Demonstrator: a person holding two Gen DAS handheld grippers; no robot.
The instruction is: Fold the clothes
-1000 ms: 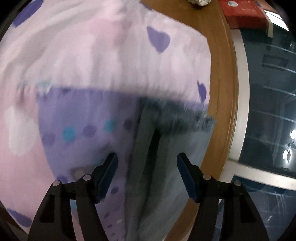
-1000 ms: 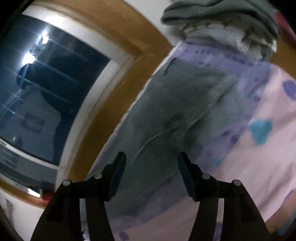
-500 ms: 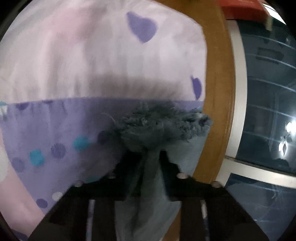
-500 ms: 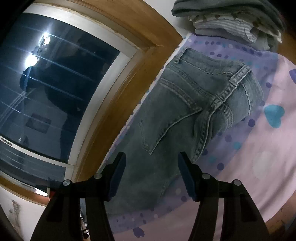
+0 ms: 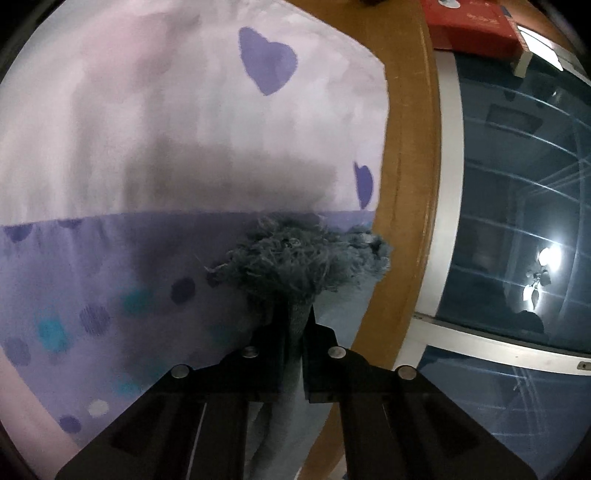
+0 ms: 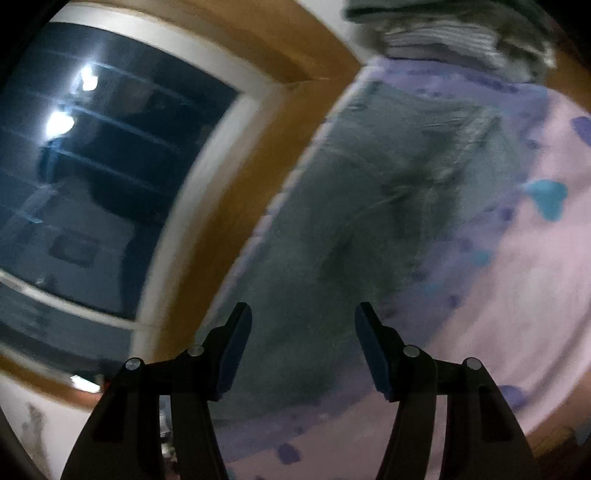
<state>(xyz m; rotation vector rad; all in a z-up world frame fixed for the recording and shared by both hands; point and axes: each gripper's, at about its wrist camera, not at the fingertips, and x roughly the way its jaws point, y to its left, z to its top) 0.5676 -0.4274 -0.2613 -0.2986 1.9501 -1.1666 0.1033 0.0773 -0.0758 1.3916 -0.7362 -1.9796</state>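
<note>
Left gripper (image 5: 295,325): jaws pressed together, pinching the frayed hem (image 5: 295,262) of the jeans. The fringe bunches up just past the fingertips, and denim runs down between the fingers toward the camera.

Landmark is the bedsheet (image 5: 166,129), pink with purple hearts and a lilac band with dots. I see the hem sitting on the lilac band at the sheet's right edge, just beside the wooden frame (image 5: 410,184). Beyond the frame there's a dark window (image 5: 517,221) with lamp reflections. A red box (image 5: 469,26) rests at the far end of the wood, well apart from the sheet's corner.

Right gripper (image 6: 303,350): jaws spread, nothing between the blue pads (image 6: 236,350). It hovers over the jeans (image 6: 369,221), apart from the fabric as far as I can tell; that view is motion-blurred.

From the right wrist view, I see the jeans lying flat along the sheet's window-side edge, mostly on the lilac band. Waist and pocket end points away, toward a stack of folded clothes (image 6: 443,33) at the sheet's far end. Seams too smeared to read.
</note>
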